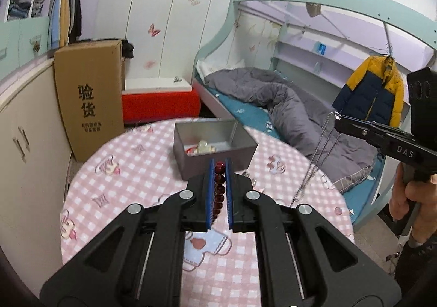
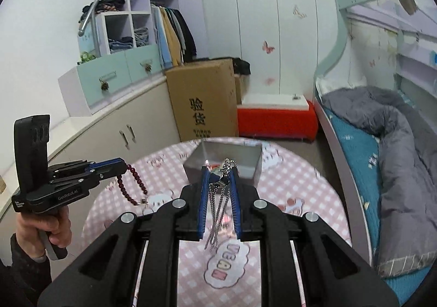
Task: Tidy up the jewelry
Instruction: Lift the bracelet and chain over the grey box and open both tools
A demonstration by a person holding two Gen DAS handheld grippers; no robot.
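Note:
My left gripper [image 1: 220, 163] is shut on a dark red bead bracelet [image 1: 219, 189] and holds it above the round table, just in front of the grey metal box [image 1: 240, 154]. In the right wrist view the left gripper [image 2: 124, 163] is at the left with the bracelet [image 2: 133, 184] hanging from it. My right gripper [image 2: 218, 170] is shut on a silver chain necklace [image 2: 218, 206] that dangles between its fingers, near the box [image 2: 245, 167]. In the left wrist view the right gripper [image 1: 338, 118] is at the right with the chain [image 1: 316, 157] hanging down. The box holds a few small items [image 1: 202, 147].
The table wears a pink checked cloth [image 1: 131, 170]. A tall cardboard carton [image 1: 90, 99] and a red box [image 1: 161, 103] stand behind it. A bunk bed with a grey quilt [image 1: 286, 105] is at the right, cream cabinets [image 2: 142, 127] at the left.

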